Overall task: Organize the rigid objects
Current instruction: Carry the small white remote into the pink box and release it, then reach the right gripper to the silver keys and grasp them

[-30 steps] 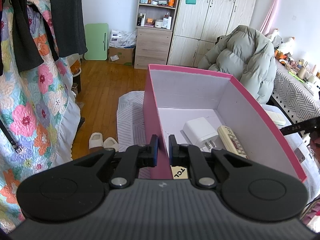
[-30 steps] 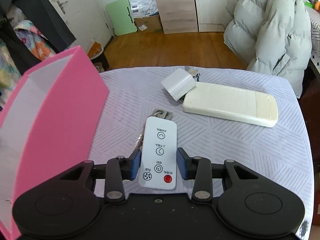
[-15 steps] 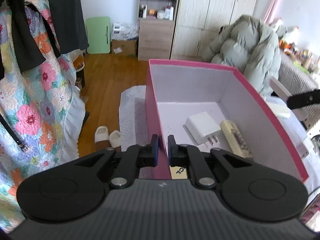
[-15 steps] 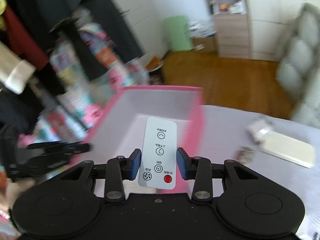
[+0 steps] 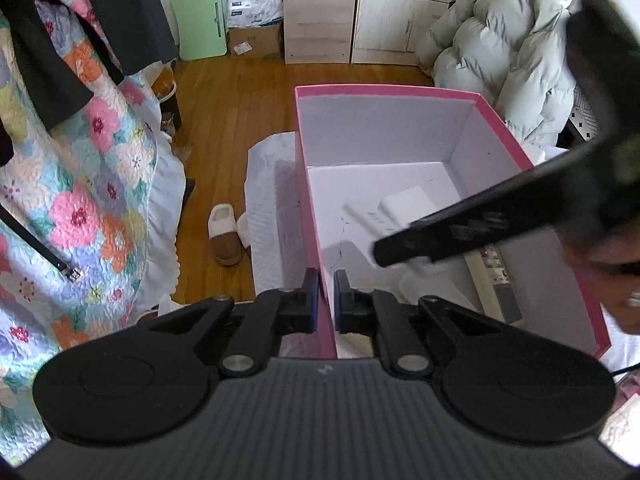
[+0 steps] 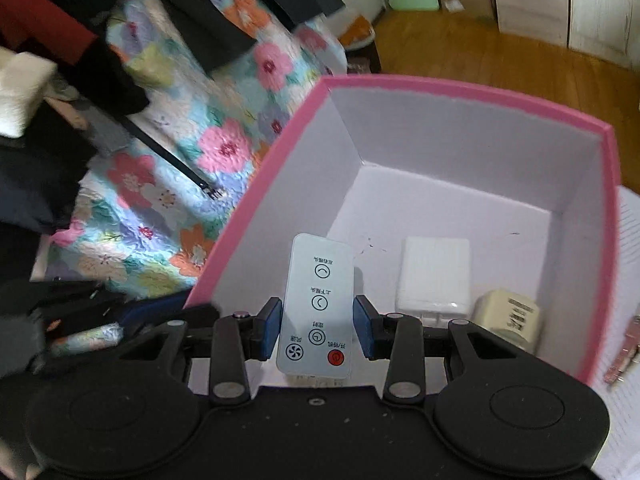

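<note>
Over the pink box's (image 6: 472,96) open top, the right gripper (image 6: 318,330) holds the white remote (image 6: 318,308) while the left gripper (image 5: 326,296) pinches the box's near-left wall; lower it toward the bare left floor, clear of the white charger (image 6: 436,276), before releasing.

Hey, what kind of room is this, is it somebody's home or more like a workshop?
Most likely a bedroom in a home. A floral quilt hangs at the left, slippers sit on the wooden floor, and a wardrobe and a puffy coat stand along the far wall.
</note>
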{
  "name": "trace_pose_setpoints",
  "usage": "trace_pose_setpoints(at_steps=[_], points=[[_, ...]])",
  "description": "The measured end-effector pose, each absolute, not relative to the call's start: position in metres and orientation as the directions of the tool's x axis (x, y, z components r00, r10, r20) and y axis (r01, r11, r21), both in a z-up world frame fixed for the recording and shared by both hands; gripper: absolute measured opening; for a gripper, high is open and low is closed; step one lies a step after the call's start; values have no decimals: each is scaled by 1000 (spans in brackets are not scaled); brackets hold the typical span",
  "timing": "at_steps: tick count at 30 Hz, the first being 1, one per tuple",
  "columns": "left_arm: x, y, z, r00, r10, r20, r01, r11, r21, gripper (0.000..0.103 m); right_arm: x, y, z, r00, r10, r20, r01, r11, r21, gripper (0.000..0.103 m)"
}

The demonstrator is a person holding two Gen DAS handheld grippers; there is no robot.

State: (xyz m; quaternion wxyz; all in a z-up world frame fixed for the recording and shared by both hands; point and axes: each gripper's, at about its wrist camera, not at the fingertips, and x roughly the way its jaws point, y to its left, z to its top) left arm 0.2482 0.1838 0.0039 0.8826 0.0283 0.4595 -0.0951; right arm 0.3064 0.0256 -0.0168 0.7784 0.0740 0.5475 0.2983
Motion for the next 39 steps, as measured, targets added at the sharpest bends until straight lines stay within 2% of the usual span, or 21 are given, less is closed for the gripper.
trace_pose_setpoints(at_steps=[5, 9, 14, 21, 23, 25, 30, 34, 36, 37, 38, 39], points=[[243, 183, 6, 561, -133, -817, 178, 983, -38, 6, 329, 55, -43, 158, 526, -836, -331, 826, 457, 45], [243, 182, 7, 565, -122, -816, 161, 986, -37, 6, 328, 67, -48, 183, 462, -868, -344, 857, 383, 48], [243, 179, 8, 569, -108, -816, 157, 987, -21, 6, 307, 28, -9, 251, 554, -794, -375, 812, 447, 47], [242, 178, 7, 579, -105, -809, 180, 984, 1, 6, 239, -60, 57, 415, 582, -699, -465, 796, 387, 49], [243, 177, 7, 579, -103, -809, 185, 983, 7, 6, 225, -84, 64, 477, 550, -685, -441, 825, 354, 58], [243, 175, 7, 576, -93, -812, 192, 981, 24, 5, 218, -106, 60, 531, 498, -685, -391, 862, 323, 63], [244, 172, 9, 571, -81, -817, 217, 975, 55, 5, 219, -145, 34, 580, 399, -710, -245, 917, 315, 63], [247, 176, 10, 563, -95, -821, 225, 974, 41, 5, 208, -159, 15, 635, 320, -703, -171, 946, 276, 56], [248, 178, 11, 557, -102, -824, 229, 973, 34, 5, 201, -161, 1, 653, 301, -695, -141, 950, 279, 46], [248, 179, 11, 556, -105, -825, 230, 973, 31, 5, 199, -161, -7, 652, 287, -701, -115, 952, 283, 35], [249, 179, 10, 554, -106, -825, 231, 972, 31, 5, 197, -158, -15, 648, 277, -710, -92, 953, 288, 28], [250, 179, 10, 553, -104, -827, 231, 972, 32, 5, 192, -157, -22, 652, 271, -708, -83, 954, 289, 26]])
